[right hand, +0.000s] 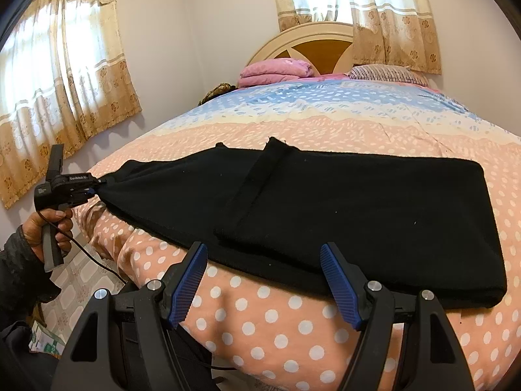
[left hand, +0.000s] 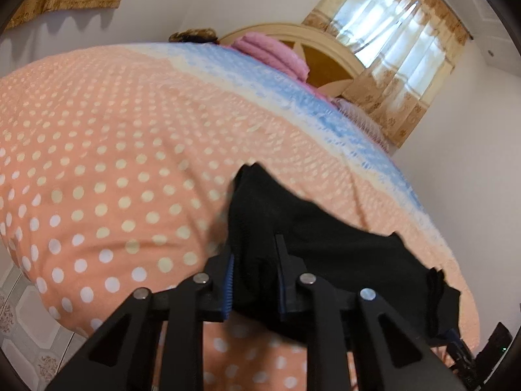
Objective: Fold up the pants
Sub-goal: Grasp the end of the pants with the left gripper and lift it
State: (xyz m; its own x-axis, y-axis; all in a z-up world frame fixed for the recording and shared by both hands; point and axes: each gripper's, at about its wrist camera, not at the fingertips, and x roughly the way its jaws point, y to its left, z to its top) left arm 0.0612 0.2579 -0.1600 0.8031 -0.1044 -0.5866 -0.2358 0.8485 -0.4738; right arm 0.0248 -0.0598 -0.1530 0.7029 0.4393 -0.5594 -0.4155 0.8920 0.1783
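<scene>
Black pants (right hand: pixel 358 211) lie folded lengthwise across the near end of a bed with a peach polka-dot cover (right hand: pixel 276 319). One end is gathered and lifted off the bed's left edge, where my left gripper (right hand: pixel 101 187) is shut on it, held by a person's hand (right hand: pixel 49 228). In the left wrist view the black pants (left hand: pixel 325 238) fill the narrow gap between the fingers of the left gripper (left hand: pixel 255 251) and drape to the right. My right gripper (right hand: pixel 263 251) stands open at the pants' near edge, its blue pads apart and not pressing on the cloth.
A folded pink blanket (right hand: pixel 275 71) and a striped pillow (right hand: pixel 387 73) lie by the headboard (right hand: pixel 325 42). Curtained windows (right hand: pixel 65 81) are on the walls. Tiled floor (right hand: pixel 75 280) and a black cable (right hand: pixel 97 264) show left of the bed.
</scene>
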